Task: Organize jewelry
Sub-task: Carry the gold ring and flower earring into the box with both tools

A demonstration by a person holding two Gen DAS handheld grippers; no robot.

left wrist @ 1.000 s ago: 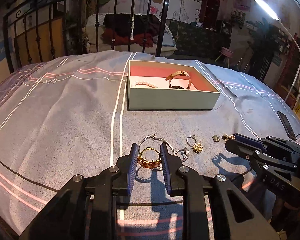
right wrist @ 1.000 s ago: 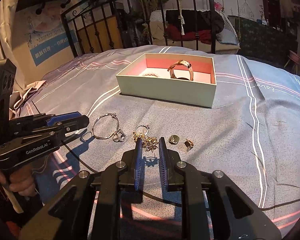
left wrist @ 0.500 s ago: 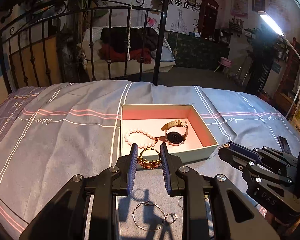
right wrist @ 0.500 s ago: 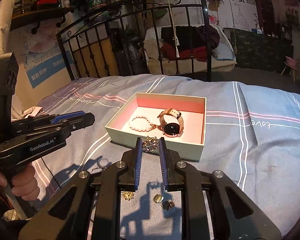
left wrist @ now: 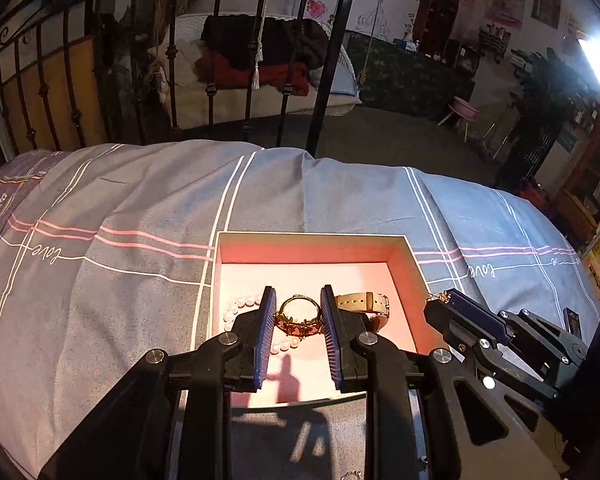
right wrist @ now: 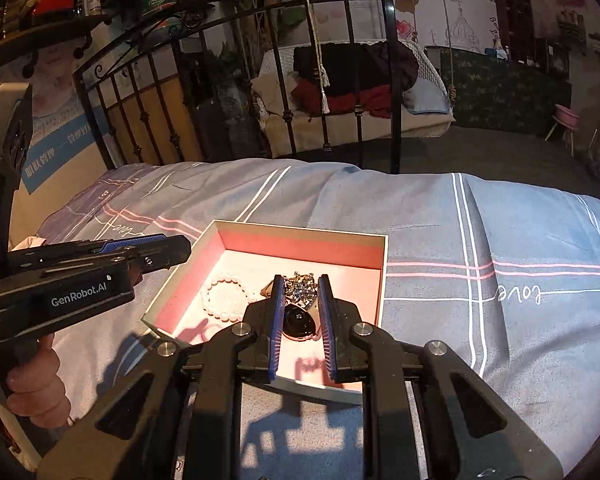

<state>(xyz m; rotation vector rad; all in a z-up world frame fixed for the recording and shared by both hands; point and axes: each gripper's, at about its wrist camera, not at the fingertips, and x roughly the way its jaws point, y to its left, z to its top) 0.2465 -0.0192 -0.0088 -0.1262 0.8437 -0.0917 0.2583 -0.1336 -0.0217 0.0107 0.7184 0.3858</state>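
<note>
Nearest to me, my left gripper (left wrist: 298, 312) has its blue ribbed fingers (left wrist: 265, 336) pinched on a gold bangle with reddish stones (left wrist: 298, 318), held in the air above the open box. My right gripper (right wrist: 299, 296) sits just as narrow, its fingers clamped on a sparkly gold-and-crystal cluster piece (right wrist: 299, 286), also over the box. In the left wrist view that right gripper shows from the side at the box's right wall with a bit of gold at its tip.

Below both, the shallow pale cardboard box with a pink lining (left wrist: 410, 252) rests on the grey-blue striped bedsheet (left wrist: 120, 208). Inside it lie a white pearl bracelet (right wrist: 224, 298) toward the left and a wristwatch with a black face and beige strap (right wrist: 298, 320) beside it; from the left wrist view the strap (left wrist: 360, 302) pokes out past my right finger.

Beyond the box the sheet runs up to a black wrought-iron bed rail (right wrist: 386, 80).
</note>
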